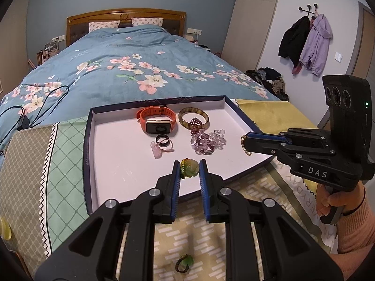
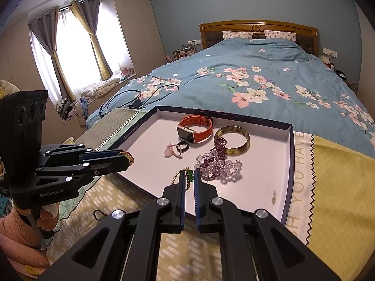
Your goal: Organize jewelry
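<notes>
Jewelry lies in a shallow white tray (image 1: 112, 159) on the patterned cloth (image 1: 58, 164) at the bed's near end: orange watch (image 1: 155, 119), amber bangle (image 1: 193, 117), purple bead strands (image 1: 207, 140), two rings (image 1: 163, 144). Left gripper (image 1: 189, 167) pinches a green jade pendant (image 1: 190, 168) over the tray's near edge. Right gripper (image 2: 189, 176) clamps a gold chain with green stone (image 2: 189, 175). Another green ring (image 1: 184, 262) sits on the cloth nearer.
</notes>
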Motion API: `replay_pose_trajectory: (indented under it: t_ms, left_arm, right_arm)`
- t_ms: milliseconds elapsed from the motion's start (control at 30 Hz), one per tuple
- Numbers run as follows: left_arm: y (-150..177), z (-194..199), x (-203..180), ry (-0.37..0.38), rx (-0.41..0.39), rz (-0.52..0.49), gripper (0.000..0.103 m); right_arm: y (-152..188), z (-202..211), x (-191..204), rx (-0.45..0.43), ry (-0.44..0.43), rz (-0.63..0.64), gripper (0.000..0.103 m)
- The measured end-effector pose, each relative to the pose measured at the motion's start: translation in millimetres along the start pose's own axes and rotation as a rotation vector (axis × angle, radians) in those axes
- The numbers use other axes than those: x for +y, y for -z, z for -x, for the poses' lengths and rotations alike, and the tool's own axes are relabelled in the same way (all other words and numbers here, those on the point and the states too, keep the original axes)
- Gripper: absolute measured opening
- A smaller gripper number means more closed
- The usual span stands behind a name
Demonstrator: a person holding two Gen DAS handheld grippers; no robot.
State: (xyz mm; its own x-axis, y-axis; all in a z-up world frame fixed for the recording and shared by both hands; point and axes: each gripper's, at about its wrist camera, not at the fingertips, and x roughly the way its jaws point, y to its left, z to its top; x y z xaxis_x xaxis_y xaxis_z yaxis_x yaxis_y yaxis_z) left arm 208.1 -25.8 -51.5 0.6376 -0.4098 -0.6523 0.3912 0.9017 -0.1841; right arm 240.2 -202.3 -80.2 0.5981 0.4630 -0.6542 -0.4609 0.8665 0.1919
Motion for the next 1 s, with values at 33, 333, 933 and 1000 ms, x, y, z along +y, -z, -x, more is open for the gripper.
replay_pose_trajectory:
  t_ms: [33,333,933,1000]
  left_arm:
    - [-0.5,-1.4,0.7,-0.003,0.001,0.003,0.016]
    - [-2.4,-12.2,5.6,-0.018,0.014,0.021,0.016]
    - [-8.3,-33.2,9.5,-0.056,0.044,0.01,0.016]
    - [-9.5,-36.3,10.0,-0.057,0.048,0.012,0.016]
  right_arm:
    - [-0.2,-0.1,-0.6,-0.001,0.001,-0.002,0.005]
    - [-1.3,-7.5,-7.0,0.01,0.009,-0.013,0.005]
    - [-3.4,-25.5,-18.5,0.04,0.034,-0.042,0.005]
    - [-3.4,-27.3,-18.2,0.043,0.035,-0.04,0.005]
